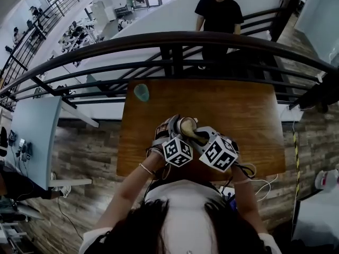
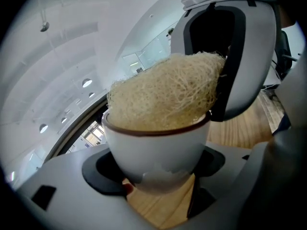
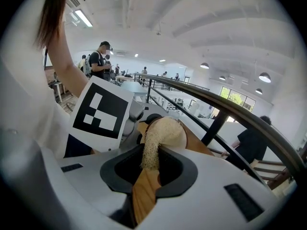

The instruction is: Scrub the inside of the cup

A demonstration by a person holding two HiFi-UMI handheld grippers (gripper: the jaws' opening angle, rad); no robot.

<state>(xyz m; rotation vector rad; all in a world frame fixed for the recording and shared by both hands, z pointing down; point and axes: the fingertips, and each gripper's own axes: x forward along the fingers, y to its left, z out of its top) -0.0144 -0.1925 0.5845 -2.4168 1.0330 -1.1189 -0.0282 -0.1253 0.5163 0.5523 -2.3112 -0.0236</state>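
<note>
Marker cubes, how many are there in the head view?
2. The left cube and the right cube sit side by side, one on each gripper, over the table's near edge. Neither hides behind the other, and no others show.

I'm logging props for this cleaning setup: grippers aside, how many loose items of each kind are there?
White cup: 1
Loofah scrubber: 1
Small teal object: 1
Total: 3

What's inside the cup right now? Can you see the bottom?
A loofah fills the cup and bulges above its rim, pinched in the jaws of the right gripper. It covers the cup's inner wall and bottom, so neither can be seen.
</note>
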